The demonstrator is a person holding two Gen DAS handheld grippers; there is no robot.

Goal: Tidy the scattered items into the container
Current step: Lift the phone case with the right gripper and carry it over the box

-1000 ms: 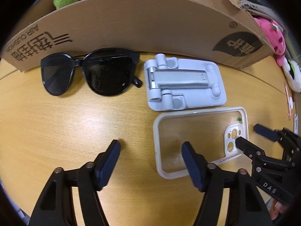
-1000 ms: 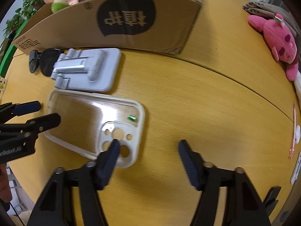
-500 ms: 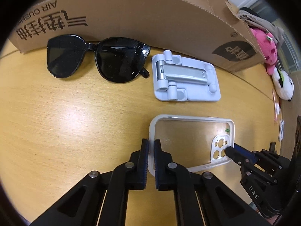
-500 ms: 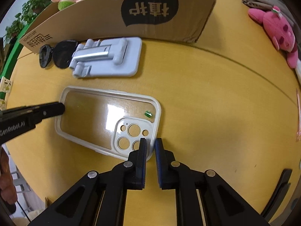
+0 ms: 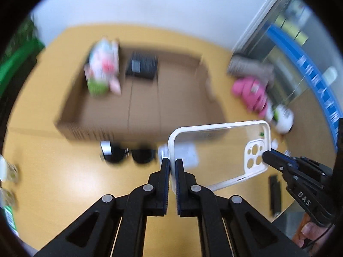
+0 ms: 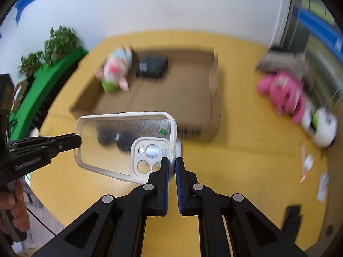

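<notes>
Two grippers hold one clear phone case [image 5: 218, 150] between us, up in the air above the yellow table [image 5: 64, 182]. Our left gripper [image 5: 170, 171] has its fingers pressed together on the plain end of the case's white rim. Our right gripper [image 6: 170, 169] pinches the opposite end, right by the camera cutouts. From the left wrist view we see the right gripper's tip against the cutout corner; from the right wrist view the left gripper [image 6: 75, 142] meets the far rim.

Beyond the case lies the open cardboard box [image 5: 139, 98], blurred by motion. Inside it we make out a pig plush toy [image 5: 103, 70] and a black boxy item [image 5: 142, 66]. On the table just in front of the box, below the case, sit the dark sunglasses [image 5: 128, 154], and a pale shape shows through the clear back, too smeared to name. A pink plush toy [image 6: 285, 92] and a white-and-green one [image 6: 321, 126] lie off to the right of the box, well apart from it.
</notes>
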